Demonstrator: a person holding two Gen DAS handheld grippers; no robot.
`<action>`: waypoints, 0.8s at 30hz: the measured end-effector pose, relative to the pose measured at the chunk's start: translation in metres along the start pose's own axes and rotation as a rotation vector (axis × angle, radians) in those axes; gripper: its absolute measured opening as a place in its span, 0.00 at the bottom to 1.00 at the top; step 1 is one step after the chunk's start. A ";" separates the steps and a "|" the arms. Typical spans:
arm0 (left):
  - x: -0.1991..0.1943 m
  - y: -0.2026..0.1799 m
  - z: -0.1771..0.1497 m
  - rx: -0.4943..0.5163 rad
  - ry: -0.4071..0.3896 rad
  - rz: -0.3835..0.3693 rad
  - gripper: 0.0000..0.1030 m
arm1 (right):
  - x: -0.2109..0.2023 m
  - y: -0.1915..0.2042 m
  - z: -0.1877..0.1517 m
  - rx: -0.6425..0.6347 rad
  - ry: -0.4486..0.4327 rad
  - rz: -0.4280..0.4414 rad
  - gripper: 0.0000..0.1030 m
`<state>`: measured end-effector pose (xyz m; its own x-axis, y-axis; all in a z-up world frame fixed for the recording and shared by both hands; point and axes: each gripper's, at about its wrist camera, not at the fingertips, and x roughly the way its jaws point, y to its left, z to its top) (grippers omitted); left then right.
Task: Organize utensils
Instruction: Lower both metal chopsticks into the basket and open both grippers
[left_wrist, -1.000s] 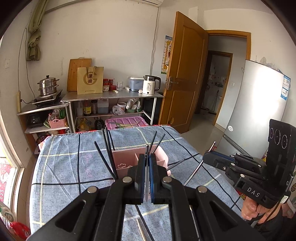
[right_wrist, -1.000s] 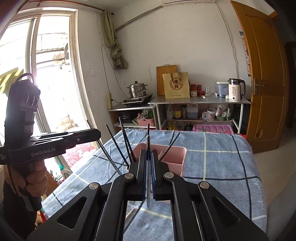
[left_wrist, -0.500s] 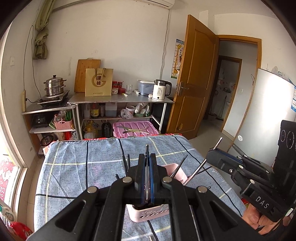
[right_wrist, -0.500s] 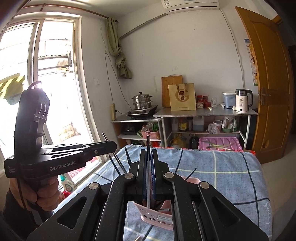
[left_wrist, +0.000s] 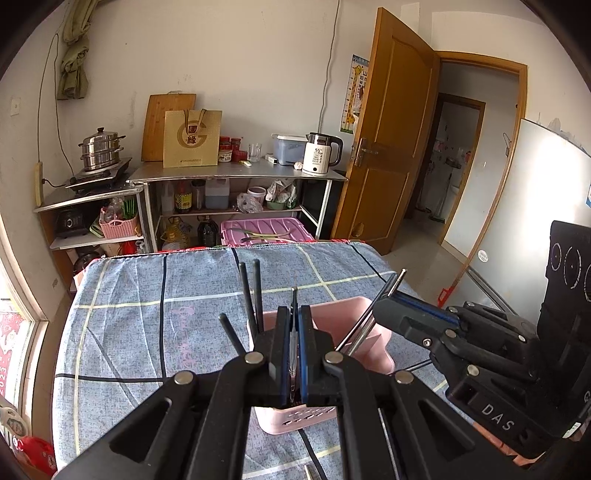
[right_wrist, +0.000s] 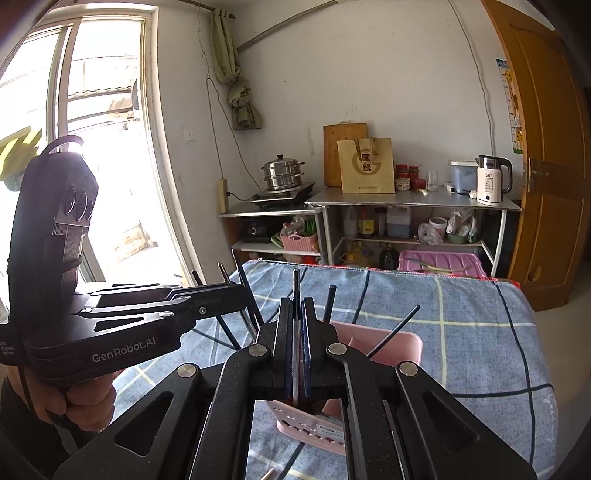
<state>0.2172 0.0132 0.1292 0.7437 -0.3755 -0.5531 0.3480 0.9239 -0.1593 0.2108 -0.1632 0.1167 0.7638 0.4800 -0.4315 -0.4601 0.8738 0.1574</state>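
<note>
Pink caddy (left_wrist: 373, 332) on the table (left_wrist: 147, 325) already holds several chopsticks (left_wrist: 251, 295); left gripper (left_wrist: 294, 325) and right gripper (right_wrist: 297, 325) each pinch one more above it, with strays apparently remaining on the cloth.

A pale pink utensil holder (left_wrist: 334, 325) holds black chopsticks (left_wrist: 246, 291) on a table cloth (left_wrist: 147, 314) of mottled blue crossed by dark navy and pale yellow lines. Both black grippers carry blue pads (left_wrist: 302, 354).
</note>
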 end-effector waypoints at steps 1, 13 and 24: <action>0.002 0.000 -0.001 0.000 0.007 0.000 0.04 | 0.002 0.000 -0.002 -0.001 0.009 -0.001 0.04; 0.020 0.002 -0.017 -0.004 0.068 0.006 0.05 | 0.020 -0.002 -0.020 0.000 0.096 0.000 0.04; 0.005 0.008 -0.020 -0.025 0.025 0.006 0.08 | 0.001 0.000 -0.017 0.001 0.065 0.003 0.08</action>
<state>0.2121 0.0205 0.1084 0.7314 -0.3680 -0.5741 0.3286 0.9279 -0.1762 0.2038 -0.1643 0.1016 0.7318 0.4763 -0.4876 -0.4618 0.8726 0.1593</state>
